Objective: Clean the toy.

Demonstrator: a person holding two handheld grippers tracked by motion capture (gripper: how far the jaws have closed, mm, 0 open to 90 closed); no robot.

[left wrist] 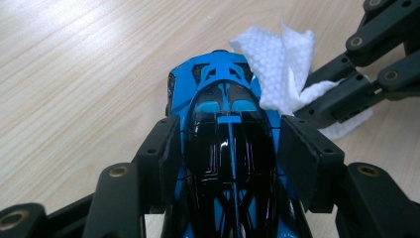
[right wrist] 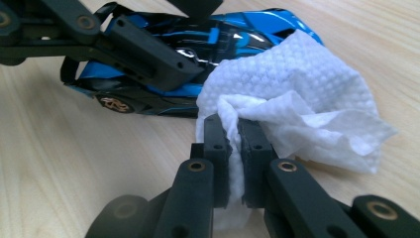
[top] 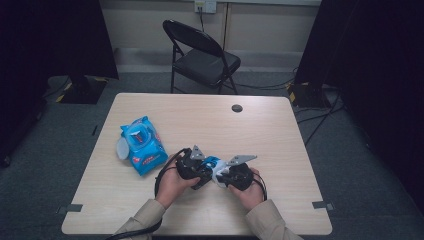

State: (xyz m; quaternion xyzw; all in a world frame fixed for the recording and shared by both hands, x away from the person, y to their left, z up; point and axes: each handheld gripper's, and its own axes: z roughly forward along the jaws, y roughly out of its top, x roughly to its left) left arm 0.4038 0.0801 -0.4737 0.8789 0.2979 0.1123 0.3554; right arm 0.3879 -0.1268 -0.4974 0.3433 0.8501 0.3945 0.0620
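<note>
A: Where is the toy car (left wrist: 230, 148) sitting at this moment?

B: It is lying on the wooden table (top: 280, 135), near the person's edge and between the two hands. The left gripper (left wrist: 230, 148) is clamping it across the body, one pad pressing on each flank, so the jaws are standing partly apart with the blue and black car wedged between them.

A: And the right gripper (right wrist: 235, 144)?

B: Its jaws are pressed nearly together, pinching a fold of the white wipe (right wrist: 297, 94). The rest of the wipe is draping loosely against one end of the car and touching its bodywork.

A: What is the high view showing?

B: The left hand (top: 172, 182) and right hand (top: 252, 190) are coming in from the bottom, sleeves in beige, with the grippers pointing toward each other over the car. A blue pack of wipes (top: 142, 145) is lying to the left of them, well apart from the car, its lid flipped open. A black folding chair (top: 200, 55) is standing beyond the far edge of the table.
</note>
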